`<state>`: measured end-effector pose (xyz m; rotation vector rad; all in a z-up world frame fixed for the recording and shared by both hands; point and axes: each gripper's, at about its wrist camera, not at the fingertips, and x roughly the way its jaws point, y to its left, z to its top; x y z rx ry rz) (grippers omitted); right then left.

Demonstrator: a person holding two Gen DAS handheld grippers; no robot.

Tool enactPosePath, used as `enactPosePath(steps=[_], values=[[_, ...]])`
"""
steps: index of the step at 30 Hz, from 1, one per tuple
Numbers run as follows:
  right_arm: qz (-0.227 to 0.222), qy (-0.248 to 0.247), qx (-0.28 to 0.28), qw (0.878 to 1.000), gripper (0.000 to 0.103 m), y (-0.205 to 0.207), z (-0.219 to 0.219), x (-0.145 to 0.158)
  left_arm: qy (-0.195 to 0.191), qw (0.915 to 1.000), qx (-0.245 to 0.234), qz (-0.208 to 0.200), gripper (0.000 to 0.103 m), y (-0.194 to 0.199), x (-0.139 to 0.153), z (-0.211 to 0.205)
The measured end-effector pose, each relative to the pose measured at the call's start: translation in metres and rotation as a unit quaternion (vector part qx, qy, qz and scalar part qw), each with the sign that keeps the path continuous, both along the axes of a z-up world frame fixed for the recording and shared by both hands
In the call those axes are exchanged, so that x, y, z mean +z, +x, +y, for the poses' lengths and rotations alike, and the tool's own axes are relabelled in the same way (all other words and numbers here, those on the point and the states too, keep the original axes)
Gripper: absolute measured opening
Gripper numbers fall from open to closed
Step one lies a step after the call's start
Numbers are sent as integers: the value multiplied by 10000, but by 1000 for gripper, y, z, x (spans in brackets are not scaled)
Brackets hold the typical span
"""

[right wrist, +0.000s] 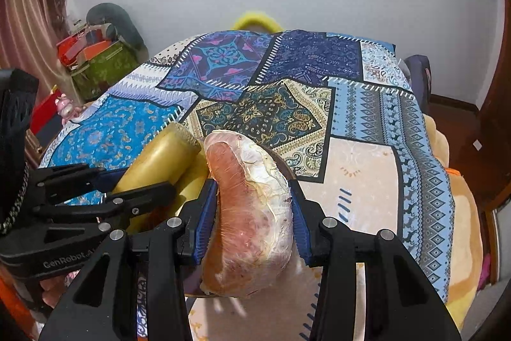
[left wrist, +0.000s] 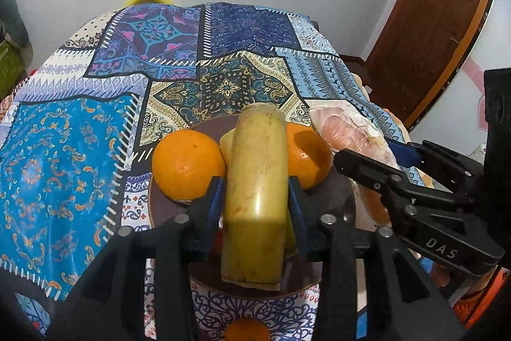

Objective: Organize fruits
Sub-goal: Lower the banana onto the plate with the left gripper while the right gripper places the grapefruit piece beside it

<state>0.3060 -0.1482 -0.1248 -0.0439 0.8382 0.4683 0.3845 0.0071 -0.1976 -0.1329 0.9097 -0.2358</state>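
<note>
Left wrist view: the left gripper (left wrist: 255, 206) clamps a banana (left wrist: 255, 197) above a brown plate (left wrist: 335, 200) carrying two oranges (left wrist: 186, 163) on the patterned cloth (left wrist: 70, 149).

Right wrist view: the right gripper (right wrist: 254, 219) clamps a wrapped pomelo wedge (right wrist: 252, 213), touching the plate's right side.

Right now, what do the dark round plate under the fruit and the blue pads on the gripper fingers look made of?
The dark brown round plate looks like glazed ceramic or hard plastic: smooth, with soft glints on its bare rim; which one is unclear. The blue ribbed finger pads look like matte rubber or soft plastic, judging by fine ridges and no shine, pressed against the wrapped pinkish pomelo wedge.
</note>
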Motion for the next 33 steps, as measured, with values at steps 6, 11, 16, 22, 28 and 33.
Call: enactPosePath(steps=[6, 11, 16, 22, 28, 33], values=[[97, 30, 12, 9999, 40, 0, 1, -5, 70, 10000, -34, -43, 48, -8, 5, 1], [148, 57, 64, 9999, 40, 1, 6, -8, 21, 9999, -28, -121, 49, -17, 11, 5], [175, 38, 96, 9998, 40, 1, 12, -12, -3, 9999, 8, -156, 51, -23, 14, 11], [186, -67, 166, 9997, 40, -1, 16, -16, 32, 9998, 32, -185, 51, -30, 17, 13], [201, -36, 121, 9997, 41, -6, 10, -8, 73, 9998, 89, -177, 51, -35, 21, 16], [136, -104, 110, 9998, 41, -20, 4, 3, 171, 9994, 134, -258, 51, -48, 32, 16]])
